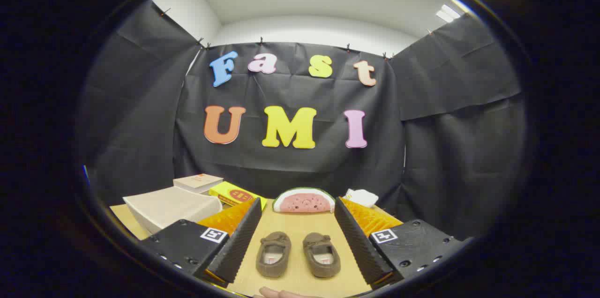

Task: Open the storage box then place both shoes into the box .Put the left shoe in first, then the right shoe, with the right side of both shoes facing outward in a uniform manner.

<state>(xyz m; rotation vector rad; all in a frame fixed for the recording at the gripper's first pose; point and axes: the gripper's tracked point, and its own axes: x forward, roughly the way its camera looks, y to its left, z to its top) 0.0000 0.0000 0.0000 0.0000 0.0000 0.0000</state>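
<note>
Brown and soft-looking, two small shoes sit side by side on the wooden tabletop (300, 227), toes pointing toward the far edge. The left shoe (273, 254) and the right shoe (321, 254) lie just apart from each other, both in the gap between the spread fingers of the gripper (300, 237). Neither finger touches a shoe: the left finger (236, 242) stands off to one side and the right finger (358, 241) to the other, so the jaws are wide and hold nothing.

Beyond the shoes, at the far edge of the tabletop, a watermelon-slice toy (304, 200) lies flat side down. The storage box (171, 206), pale and closed-looking with its lid on, rests near the left far corner, outside the left finger. Behind it lie a tan book (198, 182) and a yellow box (234, 193). A white crumpled cloth (362, 197) sits near the right far corner. At the near edge, just below the shoes, fingertips of a hand (281, 294) peek in.
</note>
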